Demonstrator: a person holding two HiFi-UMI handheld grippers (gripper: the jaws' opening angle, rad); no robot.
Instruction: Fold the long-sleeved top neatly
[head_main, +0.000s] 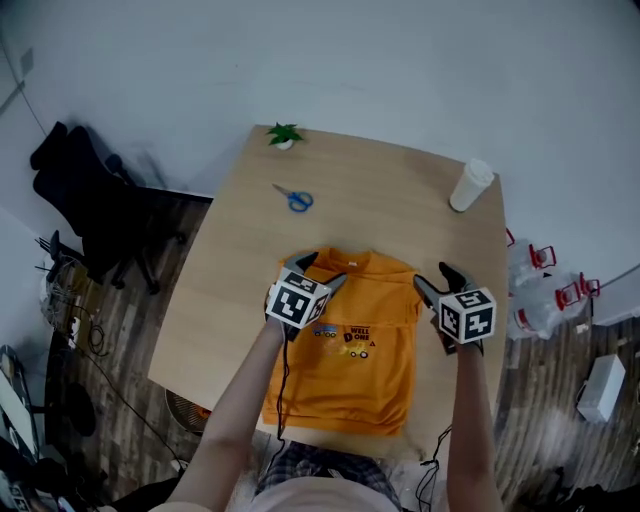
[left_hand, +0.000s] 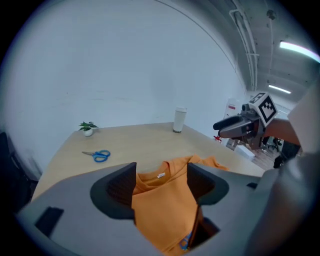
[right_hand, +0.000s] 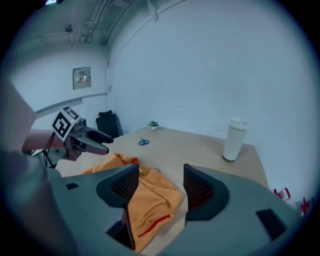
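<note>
**Left hand-held gripper (head_main: 318, 270) and right hand-held gripper (head_main: 436, 280) both open and empty over the orange top (head_main: 345, 365)**

Your left hand-held gripper hovers over the collar end of the orange top. Its jaws are well apart and grip nothing. Your right hand-held gripper hangs just beside the top's right shoulder, its jaws also apart and empty. The top lies flat on the worktop (head_main: 230, 290) near your edge, folded into a rectangle with the printed front up. Farther off are blue scissors (head_main: 295, 199), a small potted plant (head_main: 285, 134) at the far edge and a white cup (head_main: 471, 185) to the far right.
</note>
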